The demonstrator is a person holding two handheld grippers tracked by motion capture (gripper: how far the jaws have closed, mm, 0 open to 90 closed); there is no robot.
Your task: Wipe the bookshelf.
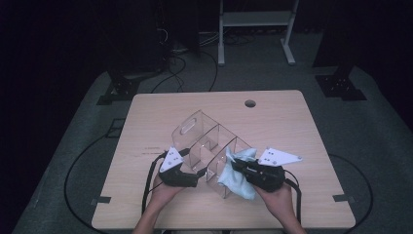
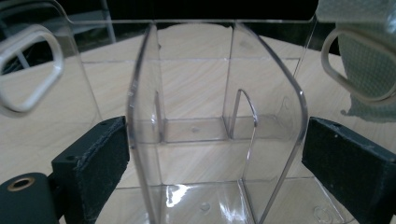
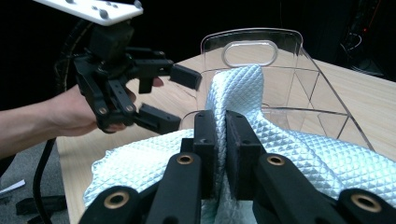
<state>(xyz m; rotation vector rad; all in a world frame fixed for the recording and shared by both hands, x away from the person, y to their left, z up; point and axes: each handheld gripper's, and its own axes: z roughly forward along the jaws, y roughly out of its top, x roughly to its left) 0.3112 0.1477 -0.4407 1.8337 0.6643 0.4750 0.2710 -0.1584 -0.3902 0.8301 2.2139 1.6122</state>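
Observation:
A clear acrylic organizer with several compartments and handle cut-outs stands in the middle of the wooden table. My left gripper reaches it from the left. In the left gripper view its jaws sit against both sides of a rounded compartment wall of the organizer. My right gripper is shut on a light blue quilted cloth. In the right gripper view the cloth rises between the pads of this gripper and drapes against the organizer's end wall. The left gripper shows beyond it.
A round cable hole lies near the table's far edge. Both hands are close to the front edge. Cables trail on the dark floor around the table, and a white stand frame is behind it.

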